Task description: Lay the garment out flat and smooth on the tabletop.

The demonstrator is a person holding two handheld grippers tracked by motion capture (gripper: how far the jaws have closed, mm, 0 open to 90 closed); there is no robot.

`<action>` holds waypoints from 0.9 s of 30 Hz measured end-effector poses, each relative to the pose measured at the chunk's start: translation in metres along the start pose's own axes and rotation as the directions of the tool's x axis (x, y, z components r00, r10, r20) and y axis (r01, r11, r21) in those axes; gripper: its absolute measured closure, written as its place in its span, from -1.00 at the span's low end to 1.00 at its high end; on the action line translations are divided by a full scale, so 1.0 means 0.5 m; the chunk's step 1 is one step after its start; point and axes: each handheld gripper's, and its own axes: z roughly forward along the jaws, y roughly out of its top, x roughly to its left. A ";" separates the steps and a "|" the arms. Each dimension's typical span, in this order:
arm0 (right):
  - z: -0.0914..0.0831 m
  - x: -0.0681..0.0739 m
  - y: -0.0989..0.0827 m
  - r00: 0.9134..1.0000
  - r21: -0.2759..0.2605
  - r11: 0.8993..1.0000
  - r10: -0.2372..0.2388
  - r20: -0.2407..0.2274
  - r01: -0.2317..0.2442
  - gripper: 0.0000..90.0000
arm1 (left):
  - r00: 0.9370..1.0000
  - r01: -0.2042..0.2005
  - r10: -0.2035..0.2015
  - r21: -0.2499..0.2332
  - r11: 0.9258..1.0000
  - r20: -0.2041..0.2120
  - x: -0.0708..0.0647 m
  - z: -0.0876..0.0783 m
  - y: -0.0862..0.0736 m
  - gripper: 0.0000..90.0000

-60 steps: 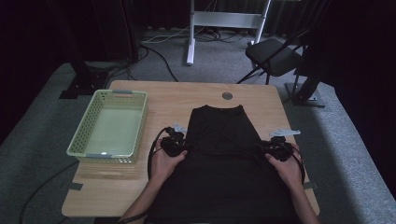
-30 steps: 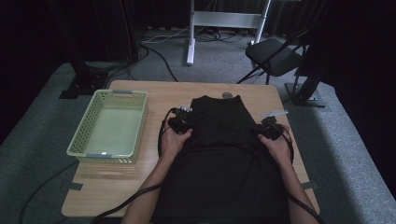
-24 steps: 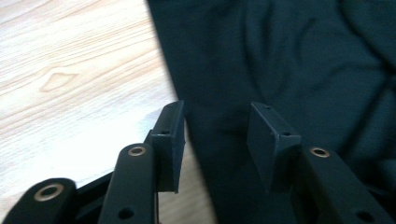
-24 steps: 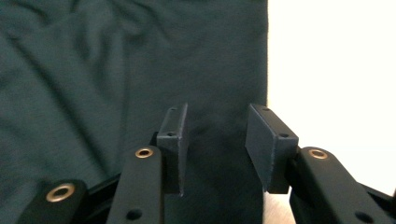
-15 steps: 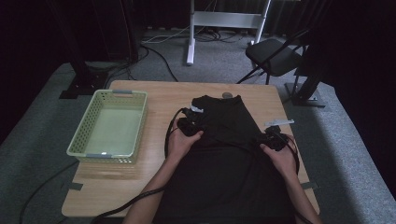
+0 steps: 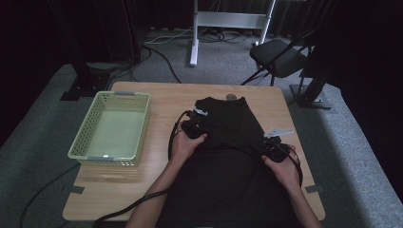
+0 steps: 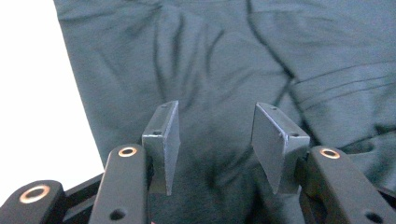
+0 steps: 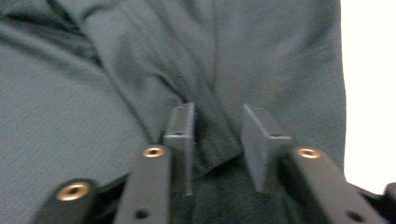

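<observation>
wood table (image 6: pixel 161 97) w/ black garment (image 6: pixel 228 156), green basket (image 6: pixel 113 130), grey carpet (image 6: pixel 43 128), dark room

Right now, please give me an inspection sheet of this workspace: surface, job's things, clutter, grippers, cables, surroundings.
Surface: wooden table, bare at the far left.
Job's things: black garment, upper part folded over; green basket to its left holds nothing.
Clutter: small round grey thing at the far edge.
Grippers: left gripper open over cloth; right gripper has just been closing, a fold between its jaws, pads apart from it.
Cables: black cable trails off the near edge.
Surroundings: dark chair, grey carpet.
</observation>
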 end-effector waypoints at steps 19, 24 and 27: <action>-0.061 0.131 -0.008 0.950 -0.049 0.962 -0.274 -0.150 0.270 0.65 | 0.999 0.038 -0.038 0.010 0.999 -0.013 0.025 0.011 -0.016 0.16; -0.085 0.107 -0.028 0.963 -0.102 0.971 -0.229 -0.146 0.215 0.52 | 0.999 0.037 -0.037 0.005 0.999 -0.012 0.028 0.010 -0.019 0.15; -0.091 0.068 -0.044 0.986 -0.094 0.985 -0.153 -0.066 0.147 0.49 | 1.000 0.026 -0.026 0.004 1.000 -0.018 0.027 0.010 -0.020 0.15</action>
